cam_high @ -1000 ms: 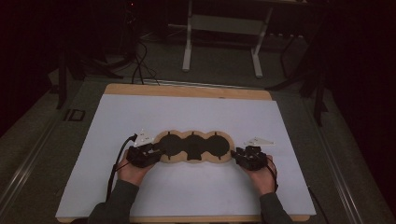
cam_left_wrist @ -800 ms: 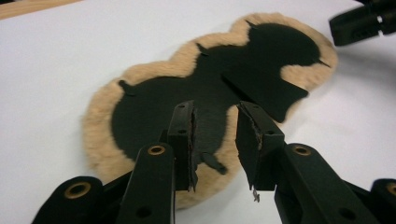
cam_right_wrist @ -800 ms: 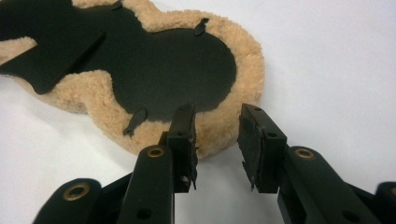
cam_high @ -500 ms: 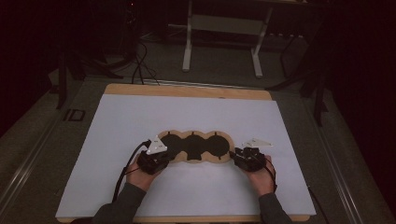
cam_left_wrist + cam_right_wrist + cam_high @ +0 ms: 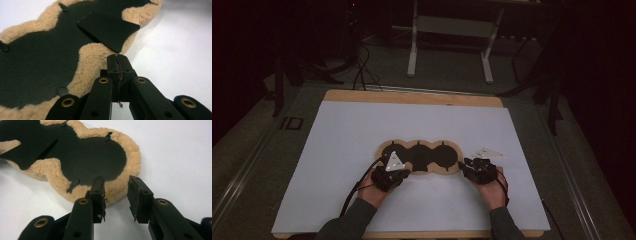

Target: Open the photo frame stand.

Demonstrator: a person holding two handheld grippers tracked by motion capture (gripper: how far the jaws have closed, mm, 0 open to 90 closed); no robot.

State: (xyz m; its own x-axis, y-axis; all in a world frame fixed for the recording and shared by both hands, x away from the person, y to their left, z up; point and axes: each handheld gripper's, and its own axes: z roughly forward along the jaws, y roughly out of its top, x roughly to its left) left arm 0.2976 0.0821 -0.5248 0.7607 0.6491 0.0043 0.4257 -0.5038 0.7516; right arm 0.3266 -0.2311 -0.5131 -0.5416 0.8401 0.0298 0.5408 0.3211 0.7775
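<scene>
Nearest the camera in the high view, two hands come in from the bottom edge, one at each end of the fleece pad [image 5: 419, 157] that lies flat about mid-worktop [image 5: 337, 150]. Left claw [image 5: 117, 61] has just snapped fully closed; in its own view the jaws meet tight at the pad's woolly edge, with nothing I can make out pinched between them. Right claw [image 5: 116, 192] is partly open, straddling the fluffy rim at the far end, pads not pressing.

My guess on handling: light, floppy, will sag if lifted from one end, so grab the thick fleece border at both ends. The smooth black face looks slicker.

The gripper views show a loose black flap [image 5: 108, 30] lying on the pad and small black tabs [image 5: 73, 185] along the rim, which the high view is too dim to show. The high view adds the metal stand [image 5: 452, 40] behind the worktop.
</scene>
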